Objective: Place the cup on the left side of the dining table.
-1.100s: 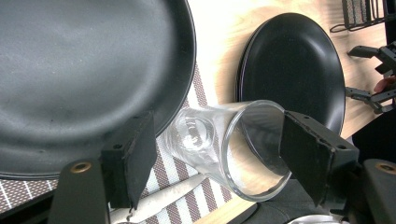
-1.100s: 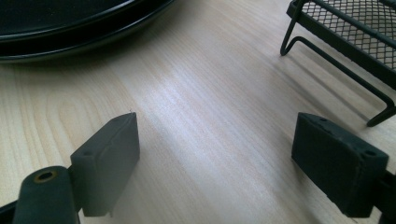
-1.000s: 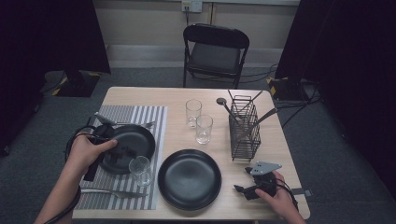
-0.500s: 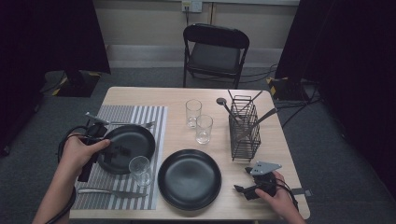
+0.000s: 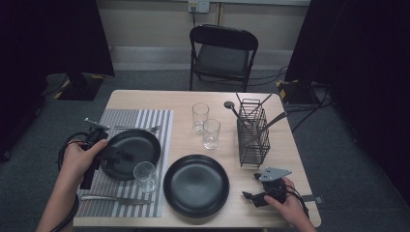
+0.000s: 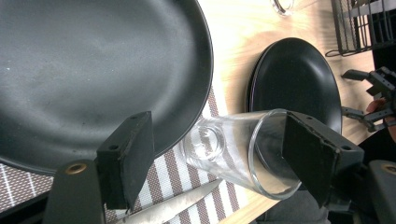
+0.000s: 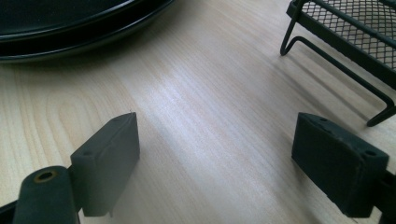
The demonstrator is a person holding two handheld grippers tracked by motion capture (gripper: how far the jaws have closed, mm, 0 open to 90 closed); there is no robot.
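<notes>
My left gripper (image 5: 107,153) hangs over the left plate (image 5: 138,145), and its fingers (image 6: 126,158) are spread wide. In the left gripper view the glass (image 6: 243,151) sits between them — I can't tell if the far finger touches its rim. From above, the glass (image 5: 144,176) stands on the striped mat (image 5: 145,121), just beside the left plate's near edge. The glass is clear, so its edges are hard to make out against the mat.

A knife (image 5: 116,198) lies on the mat near me; in the left gripper view I see just part of its blade (image 6: 173,207), cut off by the fingers.

My right gripper (image 5: 251,197) rests low on the desk (image 5: 290,145), between the big plate (image 5: 196,184) and the wire rack (image 5: 253,135). Its fingers (image 7: 109,161) are spread too, with bare wood between them. In that view the big plate (image 7: 70,28) and the rack (image 7: 345,32) are both cut off at the top — I see just a rim and some feet.

Two more glasses (image 5: 205,124) stand near the middle of the desk.
</notes>
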